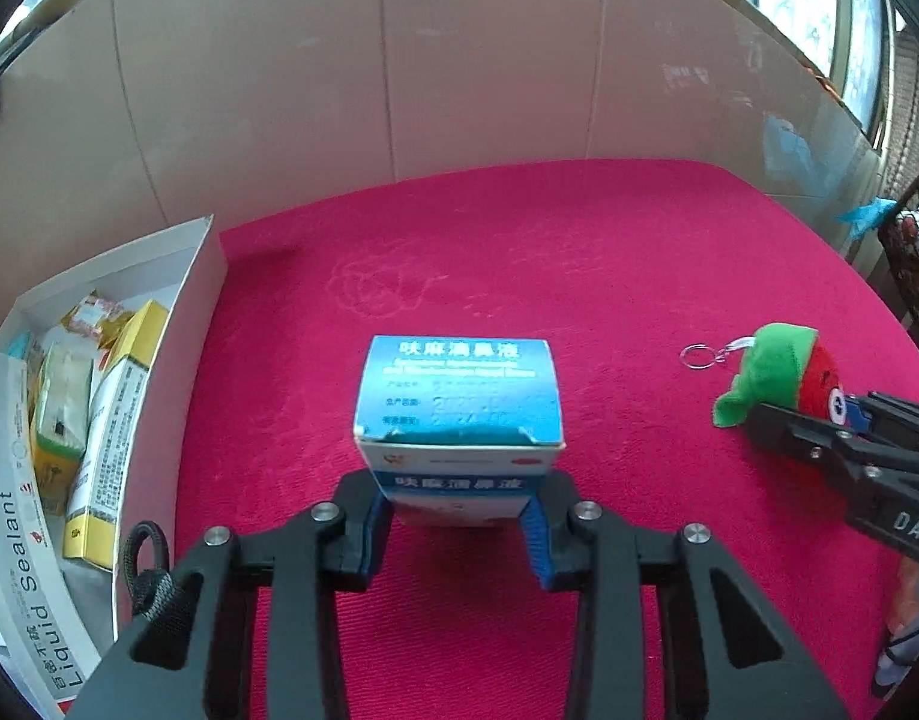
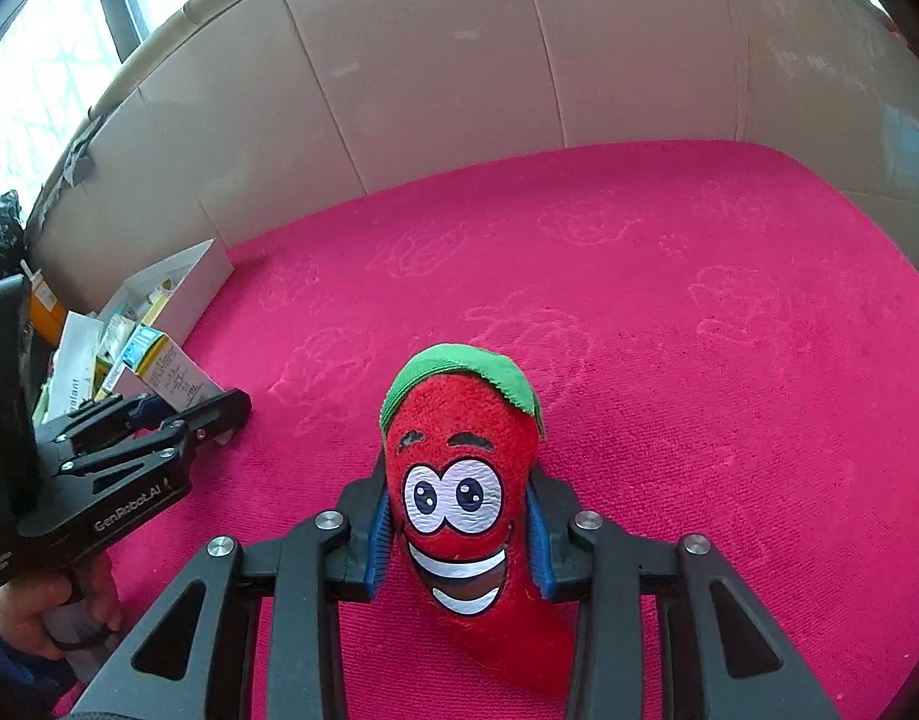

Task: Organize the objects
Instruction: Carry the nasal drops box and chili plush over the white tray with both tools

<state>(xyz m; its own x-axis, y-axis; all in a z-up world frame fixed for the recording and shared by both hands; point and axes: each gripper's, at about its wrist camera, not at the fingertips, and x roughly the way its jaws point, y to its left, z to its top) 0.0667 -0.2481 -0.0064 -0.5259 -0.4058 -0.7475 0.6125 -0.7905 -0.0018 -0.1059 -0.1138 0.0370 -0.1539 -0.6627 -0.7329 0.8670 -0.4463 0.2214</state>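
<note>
Gripping two items at once on the magenta-pink textured cloth point(image 1: 579, 252) that covers the work surface

Left gripper point(image 1: 457, 516): clenched on a small blue-and-white cardboard medicine box point(image 1: 459, 414). Blue pads press both side faces near the box's lower end. Box stands roughly mid-cloth, printed top flap facing the camera; whether its base touches the cloth I cannot tell

Right gripper point(image 2: 459, 531): grasping a red plush chili toy with a green cap and a cartoon smiling face point(image 2: 462, 480). Pads squeeze it at face level, cap end pointing away, red tail hanging down between the fingers. From the left wrist view the toy sits right of the medicine box, well apart from it, with a silver keyring point(image 1: 697, 356) lying on the cloth just beside the green cap

White open cardboard tray point(image 1: 204, 276) sits at the cloth's left edge, near the left gripper. It holds several yellow and white cartons, packed loosely. A grey-white "Liquid Sealant" box point(image 1: 15, 570) stands at the tray's near end

Beige panelled wall point(image 1: 399, 90) behind the cloth

A person's hand point(image 2: 33, 612) holds the left gripper's handle
</note>
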